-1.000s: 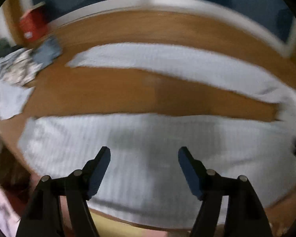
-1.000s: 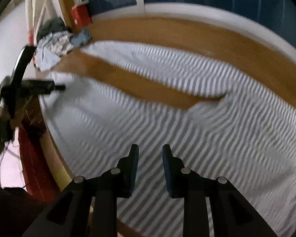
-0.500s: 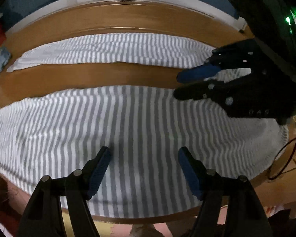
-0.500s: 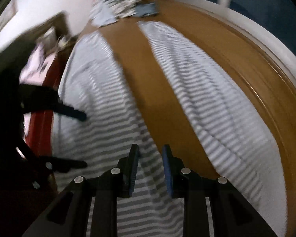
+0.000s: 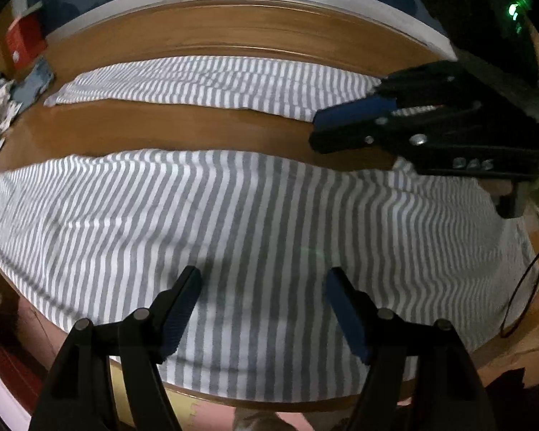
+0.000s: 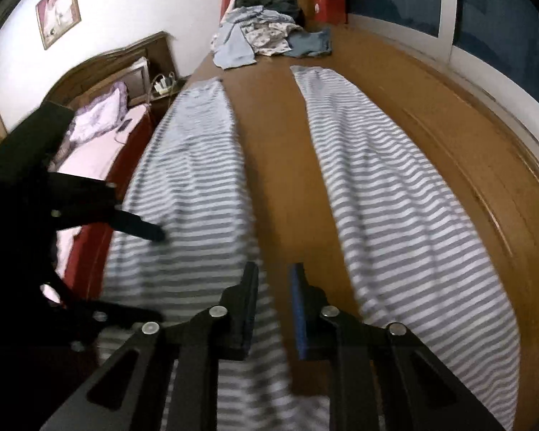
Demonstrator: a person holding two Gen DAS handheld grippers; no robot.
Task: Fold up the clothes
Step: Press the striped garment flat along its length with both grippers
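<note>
Moved: your right gripper (image 6: 273, 305) has swung to look along the striped trousers (image 5: 255, 215), jaws narrowly apart, empty.
Left gripper (image 5: 262, 305): wide open, empty, over the near leg.
Meaning: you've not yet started folding.

A wooden table (image 5: 204, 122) carries 2 legs of gray-and-white striped trousers (image 5: 269, 222) lying flat, one near and one far with bare wood between, and a pile of clothes (image 6: 262, 39) beside a red box (image 6: 330, 0) at its far left end.
</note>
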